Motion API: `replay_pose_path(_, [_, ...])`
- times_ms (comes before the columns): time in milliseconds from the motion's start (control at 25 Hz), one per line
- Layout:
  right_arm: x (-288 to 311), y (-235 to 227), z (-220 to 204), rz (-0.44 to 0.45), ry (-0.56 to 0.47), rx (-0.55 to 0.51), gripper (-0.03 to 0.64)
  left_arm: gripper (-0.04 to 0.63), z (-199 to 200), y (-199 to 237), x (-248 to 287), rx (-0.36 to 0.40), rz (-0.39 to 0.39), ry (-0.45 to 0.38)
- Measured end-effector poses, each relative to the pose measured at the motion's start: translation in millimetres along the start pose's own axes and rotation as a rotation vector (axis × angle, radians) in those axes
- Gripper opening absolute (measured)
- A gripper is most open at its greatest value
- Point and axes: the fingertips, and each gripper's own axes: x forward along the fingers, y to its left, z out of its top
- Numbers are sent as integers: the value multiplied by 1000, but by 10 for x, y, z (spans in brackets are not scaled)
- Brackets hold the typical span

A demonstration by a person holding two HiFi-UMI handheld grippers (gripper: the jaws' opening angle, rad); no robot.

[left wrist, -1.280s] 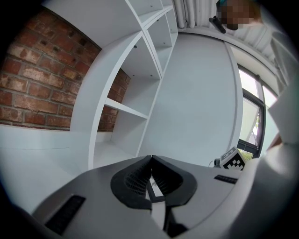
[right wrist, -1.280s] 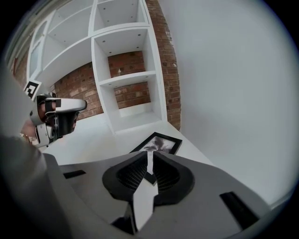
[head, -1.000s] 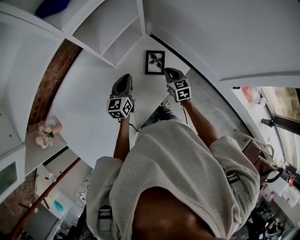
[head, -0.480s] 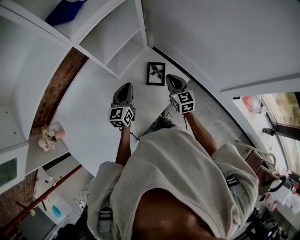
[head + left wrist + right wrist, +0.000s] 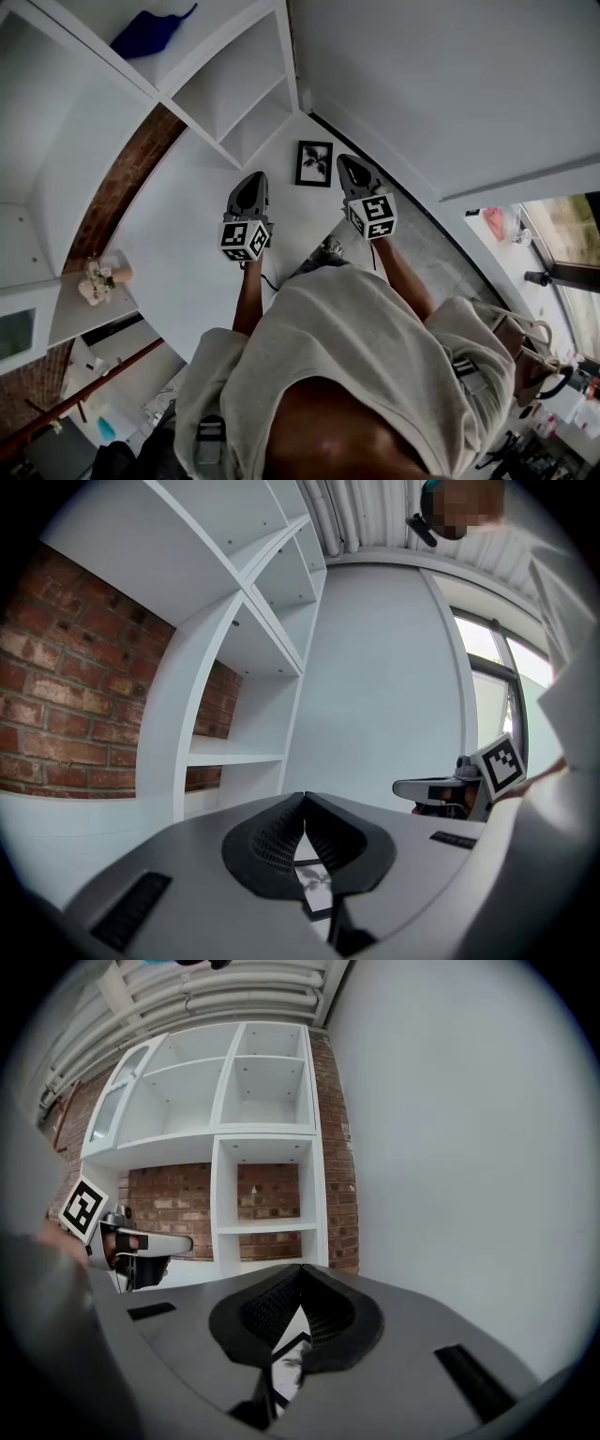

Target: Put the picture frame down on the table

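Picture frame (image 5: 314,163) is seen lying flat on the white table (image 5: 187,234), upper centre of the head view. Left gripper (image 5: 250,180) and right gripper (image 5: 348,164) are held near it, lower left and right. Jaws of each are pressed together, nothing pinched.

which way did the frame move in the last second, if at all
No. The frame lies at the same spot just below the shelf divider's end; only the camera shifted.
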Motion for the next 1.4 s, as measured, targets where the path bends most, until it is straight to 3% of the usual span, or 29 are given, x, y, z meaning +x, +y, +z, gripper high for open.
replay_pose_path(600, [-35,-133,225,-38,-52,-10,25,17,252,2,32,32,9,-48])
replay_pose_path(1400, [-44,-180,152,-45,-25,4,25,17,226,-24,54,34,-4,-36])
